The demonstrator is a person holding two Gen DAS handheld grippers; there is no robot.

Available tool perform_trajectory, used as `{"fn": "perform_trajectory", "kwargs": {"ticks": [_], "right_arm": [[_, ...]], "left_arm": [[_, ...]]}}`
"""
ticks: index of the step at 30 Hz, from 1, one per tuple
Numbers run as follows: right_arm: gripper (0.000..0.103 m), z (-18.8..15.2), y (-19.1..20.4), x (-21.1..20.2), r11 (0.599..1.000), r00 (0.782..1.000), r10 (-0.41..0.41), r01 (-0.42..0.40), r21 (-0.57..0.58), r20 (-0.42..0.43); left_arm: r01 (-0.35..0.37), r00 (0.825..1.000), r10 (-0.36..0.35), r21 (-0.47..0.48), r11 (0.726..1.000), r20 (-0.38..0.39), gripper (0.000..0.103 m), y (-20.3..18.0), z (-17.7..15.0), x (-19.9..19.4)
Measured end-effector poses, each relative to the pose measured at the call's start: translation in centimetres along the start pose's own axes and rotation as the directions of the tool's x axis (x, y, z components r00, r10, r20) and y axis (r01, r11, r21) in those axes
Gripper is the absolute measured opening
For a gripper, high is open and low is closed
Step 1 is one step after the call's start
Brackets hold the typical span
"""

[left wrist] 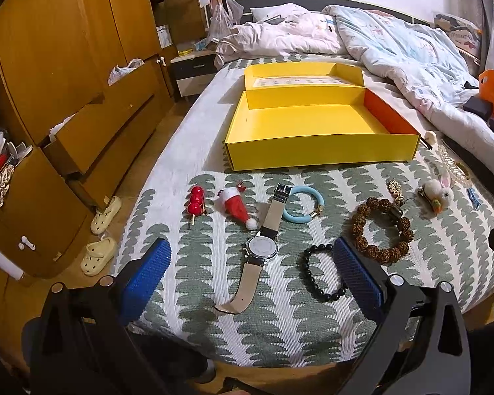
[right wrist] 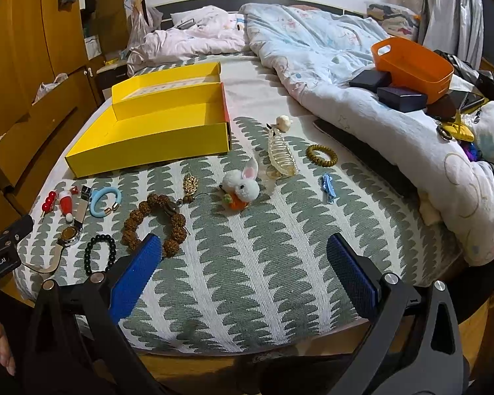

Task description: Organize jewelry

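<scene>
both my tongs, left [left wrist: 250, 273] and right [right wrist: 243, 270], gape wide and hold nothing. my left ones hover over the wristwatch [left wrist: 261, 248] on the bed [left wrist: 280, 322]; the yellow box [left wrist: 319, 151] sits beyond.

Left wrist view looks forward and down from the bed's near edge, close over the wristwatch [left wrist: 261, 250], facing the yellow box [left wrist: 319, 131] and the headboard. Right wrist view sits further right, same heading, nearer the rabbit clip [right wrist: 242, 186]. Both share the patterned bedspread [right wrist: 280, 230], box and jewelry row.
</scene>
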State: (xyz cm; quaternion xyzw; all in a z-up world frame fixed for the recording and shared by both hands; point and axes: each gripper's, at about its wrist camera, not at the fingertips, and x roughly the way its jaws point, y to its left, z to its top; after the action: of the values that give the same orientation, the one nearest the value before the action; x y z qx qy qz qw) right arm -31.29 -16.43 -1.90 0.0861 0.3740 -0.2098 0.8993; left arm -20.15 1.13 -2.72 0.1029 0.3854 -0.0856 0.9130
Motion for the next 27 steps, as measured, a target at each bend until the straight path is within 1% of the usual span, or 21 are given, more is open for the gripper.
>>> {"fn": "perform_trajectory", "kwargs": {"ticks": [14, 22, 27], "right_arm": [[0.1, -0.12, -0.02, 0.19, 1.0, 1.0, -0.009, 0.009, -0.004, -0.005], [0.1, -0.18, 0.07, 0.2, 1.0, 1.0, -0.009, 0.009, -0.005, -0.007], [0.1, -0.19, 0.03, 0.24, 1.0, 1.0, -0.009, 0.009, -0.005, -0.006]], "left_arm": [[0.008, 1.0, -0.008, 0.007, 1.0, -0.003, 0.098, 0.16, 0.15, 0.38], [-0.013, 1.0, 0.012, 0.025, 1.0, 0.009, 0.098, 0.0, 0.21, 0.26], [0.006, 1.0, -0.006, 0.015, 1.0, 0.004, 0.098, 0.12, 0.23, 0.22]]}}
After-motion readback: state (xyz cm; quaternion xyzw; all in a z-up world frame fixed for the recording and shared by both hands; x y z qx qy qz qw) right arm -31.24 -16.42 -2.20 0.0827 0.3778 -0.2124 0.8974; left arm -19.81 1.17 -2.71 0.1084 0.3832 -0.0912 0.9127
